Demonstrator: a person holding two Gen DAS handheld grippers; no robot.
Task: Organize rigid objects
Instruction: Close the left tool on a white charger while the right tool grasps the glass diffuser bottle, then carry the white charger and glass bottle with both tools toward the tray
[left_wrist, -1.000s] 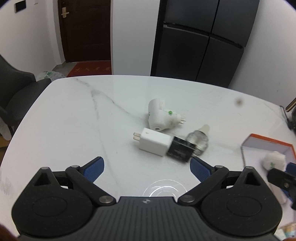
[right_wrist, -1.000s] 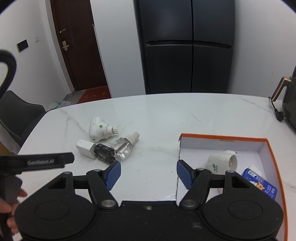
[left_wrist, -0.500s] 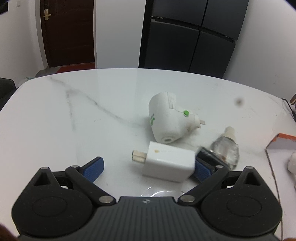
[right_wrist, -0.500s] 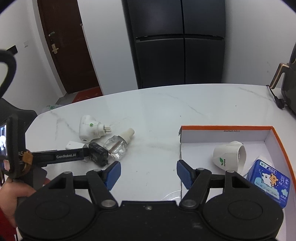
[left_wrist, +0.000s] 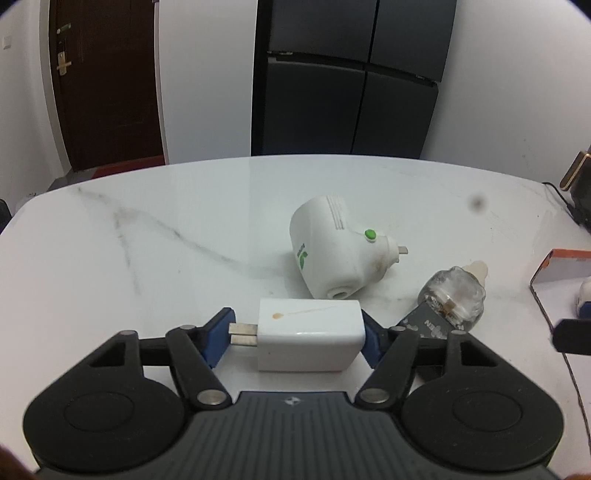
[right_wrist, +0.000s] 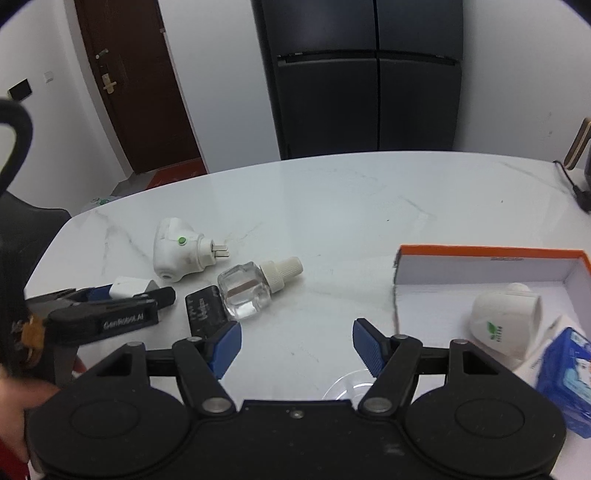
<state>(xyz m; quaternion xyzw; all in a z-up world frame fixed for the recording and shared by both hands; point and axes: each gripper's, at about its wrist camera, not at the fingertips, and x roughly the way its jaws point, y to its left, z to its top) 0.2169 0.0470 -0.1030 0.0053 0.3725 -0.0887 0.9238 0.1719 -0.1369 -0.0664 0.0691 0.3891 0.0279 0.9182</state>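
The white charger block (left_wrist: 309, 334) lies on the marble worktop (left_wrist: 147, 258), now between the blue pads of the left tool (left_wrist: 297, 339), whose jaws are closing: one pad meets its prongs, the other its flat end. A second ago they stood wide, well short of it. Just beyond lie a white plug-in vaporizer (left_wrist: 332, 254) and a clear refill bottle (left_wrist: 456, 295). The right tool (right_wrist: 297, 345) hangs open and empty near the orange-rimmed box (right_wrist: 487, 253).
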